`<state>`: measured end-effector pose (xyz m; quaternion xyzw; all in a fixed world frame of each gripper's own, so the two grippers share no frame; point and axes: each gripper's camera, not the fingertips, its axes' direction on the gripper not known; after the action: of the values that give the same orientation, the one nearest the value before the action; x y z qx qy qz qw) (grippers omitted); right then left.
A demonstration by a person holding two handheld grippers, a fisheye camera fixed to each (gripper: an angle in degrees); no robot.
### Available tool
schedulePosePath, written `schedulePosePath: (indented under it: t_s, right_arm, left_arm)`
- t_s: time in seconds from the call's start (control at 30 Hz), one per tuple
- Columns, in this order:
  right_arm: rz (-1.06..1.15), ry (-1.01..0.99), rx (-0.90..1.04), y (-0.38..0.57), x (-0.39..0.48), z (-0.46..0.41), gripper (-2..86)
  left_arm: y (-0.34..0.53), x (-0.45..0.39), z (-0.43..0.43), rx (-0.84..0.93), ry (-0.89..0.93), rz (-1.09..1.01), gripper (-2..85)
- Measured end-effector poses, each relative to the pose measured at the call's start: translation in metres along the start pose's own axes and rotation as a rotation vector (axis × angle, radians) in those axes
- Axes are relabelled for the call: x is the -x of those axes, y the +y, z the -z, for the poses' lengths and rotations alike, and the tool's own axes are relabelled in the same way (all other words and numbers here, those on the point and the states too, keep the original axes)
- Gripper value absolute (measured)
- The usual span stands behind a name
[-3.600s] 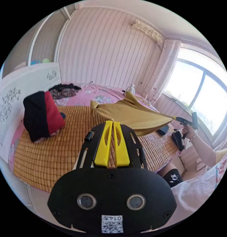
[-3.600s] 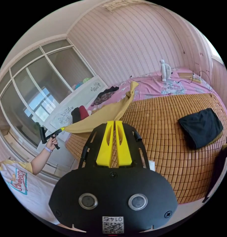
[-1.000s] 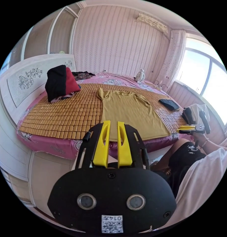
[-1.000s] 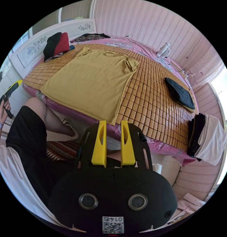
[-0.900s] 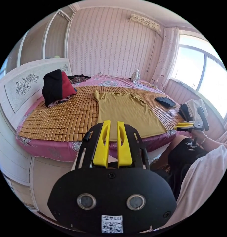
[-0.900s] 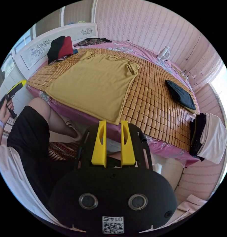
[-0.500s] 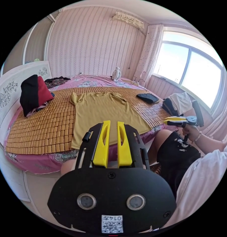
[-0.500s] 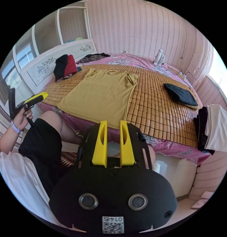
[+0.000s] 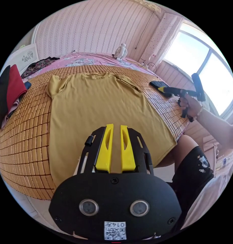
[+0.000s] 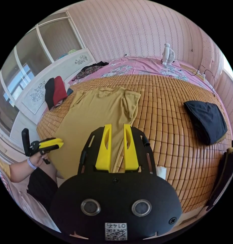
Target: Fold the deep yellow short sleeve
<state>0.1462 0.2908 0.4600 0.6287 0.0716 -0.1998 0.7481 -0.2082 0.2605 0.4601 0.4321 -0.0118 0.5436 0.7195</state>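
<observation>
**Deep yellow shirt lay flat on the mat, both grippers empty**

The deep yellow short sleeve shirt lay spread flat on the woven bamboo mat that covered the bed, front up, with both sleeves out to the sides. In the left gripper view the left gripper hung over the shirt's lower half, near the hem, its yellow jaws parted with a narrow gap between them and nothing held. The right gripper showed in that same view off the shirt's right edge, above the mat and near a folded dark garment; it was held in a hand (whether its jaws touched could not be told from there).

In the right gripper view the right gripper sat over the shirt's right side edge, jaws apart and empty, and the left gripper appeared at the shirt's far side near the hem corner.

The shirt's long axis ran from the hem at the person's edge of the bed to the collar, which pointed away toward the striped wall and a small white fan. A red and black bundle sat on the mat well apart from the left sleeve.
</observation>
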Motion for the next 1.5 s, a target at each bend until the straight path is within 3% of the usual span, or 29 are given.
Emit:
schedulePosePath:
  t_s: [0.1,0.27,0.37,0.6,0.83,1.1,1.23,1.33,1.5]
  right_arm:
    - [-0.047,0.034,0.038,-0.07,-0.051,-0.059,8.1]
    - [-0.192,0.019,0.109,-0.128,-0.12,-0.132,4.6]
    - [-0.319,-0.125,0.112,-0.128,-0.156,-0.144,2.3]
    - [-0.574,0.001,-0.134,-0.054,-0.211,-0.023,4.3]
    - [-0.589,0.066,0.074,0.021,-0.245,0.008,8.2]
    - [-0.571,0.02,0.024,0.007,-0.273,-0.002,8.4]
    - [-0.563,0.001,0.15,-0.003,-0.283,-0.019,2.6]
    - [-0.566,-0.017,0.064,0.011,-0.276,0.007,1.9]
    - [-0.671,-0.028,0.097,0.056,-0.265,0.022,4.3]
  left_arm:
    - [-0.02,0.012,-0.043,0.112,-0.033,0.02,4.3]
    - [-0.039,0.013,-0.063,0.077,0.009,0.019,3.6]
    - [-0.054,0.004,-0.072,0.095,-0.035,0.004,5.0]
    - [-0.124,-0.008,-0.081,0.193,0.075,0.009,6.2]
    - [-0.233,-0.043,-0.128,0.17,0.156,-0.13,6.3]
    - [-0.363,-0.12,-0.244,0.149,0.237,-0.34,6.1]
    - [-0.416,-0.156,-0.295,0.179,0.254,-0.403,5.9]
    - [-0.436,-0.176,-0.313,0.184,0.268,-0.446,5.8]
    - [-0.446,-0.202,-0.34,0.266,0.291,-0.542,5.8]
